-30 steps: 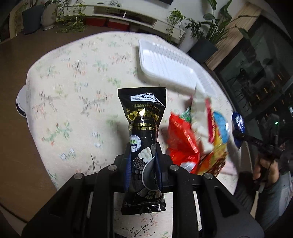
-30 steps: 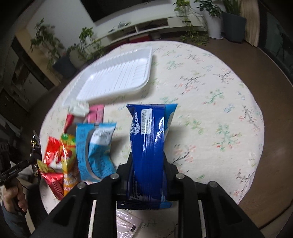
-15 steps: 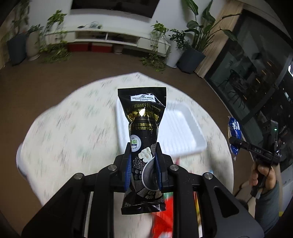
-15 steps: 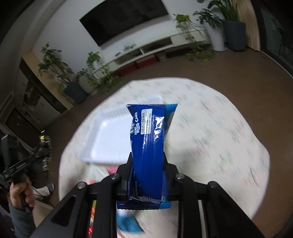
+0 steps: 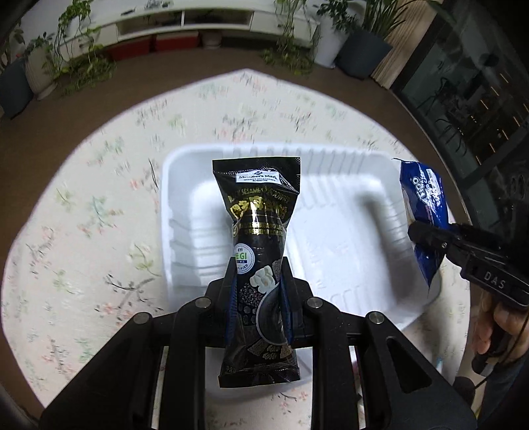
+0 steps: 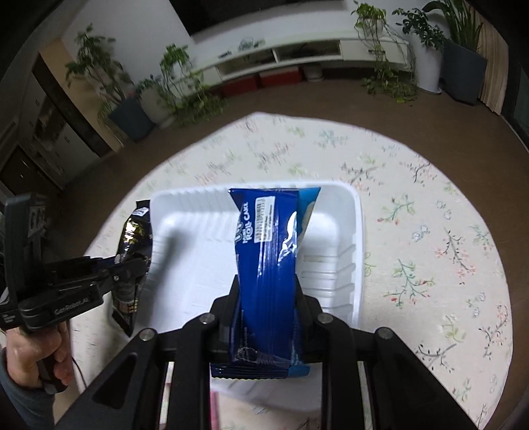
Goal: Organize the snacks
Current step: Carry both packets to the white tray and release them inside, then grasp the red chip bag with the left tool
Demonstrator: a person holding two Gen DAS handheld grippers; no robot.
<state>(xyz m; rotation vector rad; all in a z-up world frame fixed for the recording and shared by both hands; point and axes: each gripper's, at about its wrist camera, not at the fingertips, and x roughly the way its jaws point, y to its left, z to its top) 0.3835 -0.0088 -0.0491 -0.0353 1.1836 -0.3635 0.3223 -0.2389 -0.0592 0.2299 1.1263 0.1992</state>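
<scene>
Both packs hang over the white tray [image 5: 347, 211]! Left claw [image 5: 258, 291] clamps the black pack [image 5: 256, 218] at six o'clock; right claw [image 6: 266, 297] pinches the blue pack [image 6: 267, 251] at three. Delivery step: next, lower and release.

I stand over a round table [image 5: 82, 211] covered with a pale floral cloth [image 6: 429, 231], on a brown floor [image 6: 330, 99]. Along the far white wall [image 6: 132, 20] runs a low white media shelf [image 6: 297, 53] with red boxes [image 6: 261, 81] beneath it, under a dark screen [image 6: 238, 13]. Potted plants [image 6: 165, 86] flank it. Dark glass doors [image 5: 463, 92] reflect lights beside a wood-slat panel [image 5: 400, 53]. A dark cabinet [image 6: 43, 132] stands on the other side.
</scene>
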